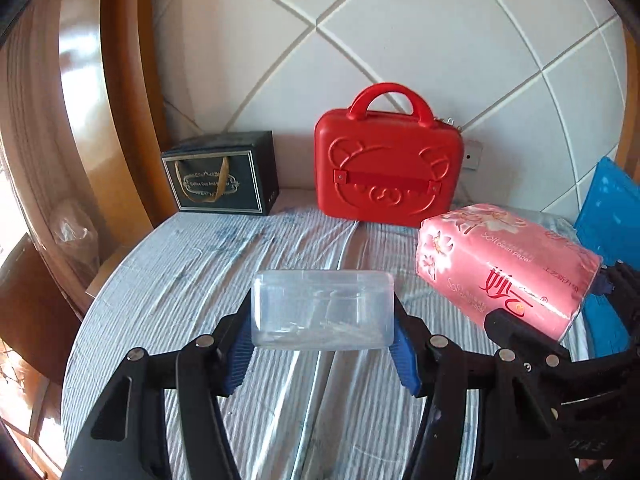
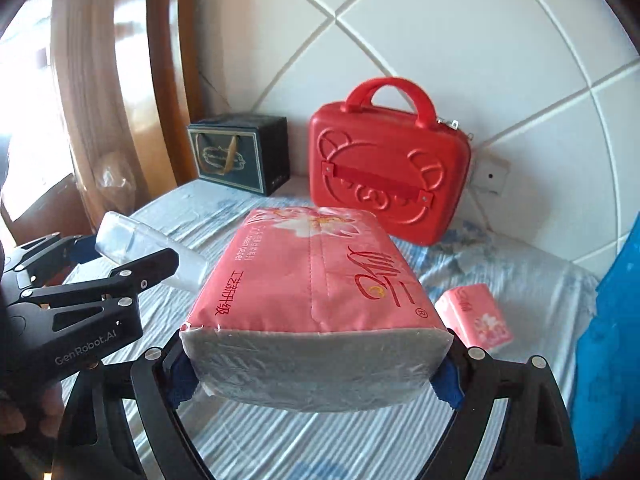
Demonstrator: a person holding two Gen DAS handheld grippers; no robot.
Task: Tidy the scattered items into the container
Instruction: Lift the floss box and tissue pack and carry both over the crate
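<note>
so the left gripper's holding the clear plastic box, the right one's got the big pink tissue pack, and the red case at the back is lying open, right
Not quite: the red case stands upright and shut against the wall, as the right wrist view shows. The rest holds: the left gripper is shut on the clear plastic box, and the right gripper is shut on the big pink tissue pack.

Clear glossy plastic box point(image 1: 322, 309), shiny pink film on the tissue pack point(image 2: 316, 280), smooth moulded red case point(image 1: 386, 166) at centre, crinkled striped cloth point(image 1: 200, 264) underneath, glossy wall tiles point(image 1: 400, 20) above.
</note>
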